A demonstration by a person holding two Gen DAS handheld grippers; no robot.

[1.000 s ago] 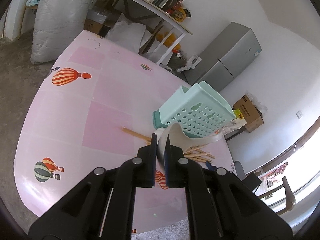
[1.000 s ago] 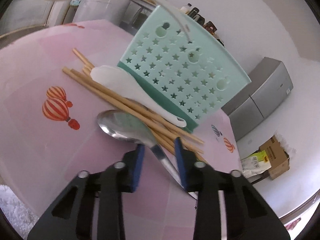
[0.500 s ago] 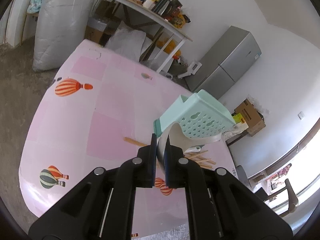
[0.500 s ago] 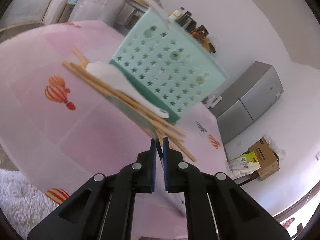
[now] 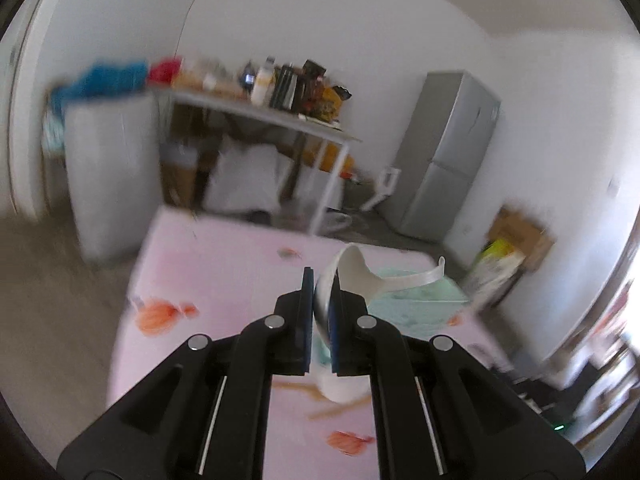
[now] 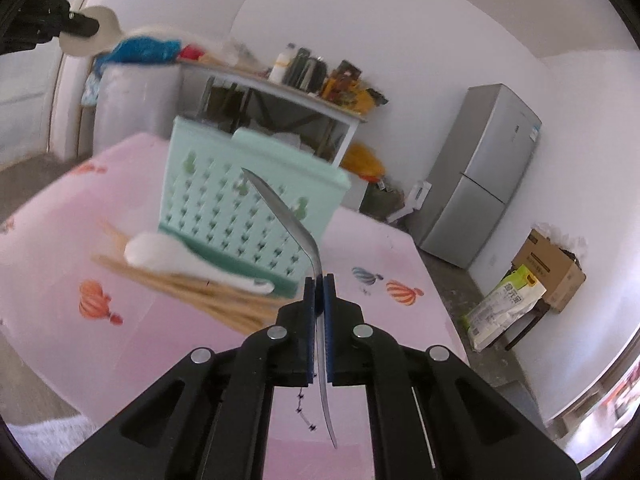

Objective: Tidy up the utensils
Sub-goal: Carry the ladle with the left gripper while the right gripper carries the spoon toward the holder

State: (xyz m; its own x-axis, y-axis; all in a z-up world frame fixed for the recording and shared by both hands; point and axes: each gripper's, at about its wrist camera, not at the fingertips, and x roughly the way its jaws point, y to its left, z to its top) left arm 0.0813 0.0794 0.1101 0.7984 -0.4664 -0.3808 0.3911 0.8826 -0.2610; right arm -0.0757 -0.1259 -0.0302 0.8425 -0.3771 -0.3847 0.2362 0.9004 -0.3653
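Observation:
My left gripper [image 5: 320, 300] is shut on the bowl of a white ceramic spoon [image 5: 356, 270], held above the pink table; its handle points right over the mint-green star-holed utensil basket [image 5: 404, 300]. My right gripper [image 6: 319, 284] is shut on the handle of a metal spoon [image 6: 286, 216], lifted off the table with its bowl raised in front of the basket [image 6: 224, 200]. A second white spoon [image 6: 160, 250] and several wooden chopsticks [image 6: 192, 284] lie on the table at the basket's foot. The left gripper with its spoon [image 6: 90, 32] shows at the upper left of the right wrist view.
The pink balloon-print table [image 6: 80, 344] ends a little behind the basket. Beyond it stand a cluttered white side table [image 5: 260, 116], a grey fridge [image 6: 484, 176], a large white bag [image 5: 108, 176] and cardboard boxes [image 6: 552, 276] on the floor.
My right gripper closed on the metal spoon and lifted it off the table. My left gripper rose and tilted up with the white spoon, so its view now faces the room.

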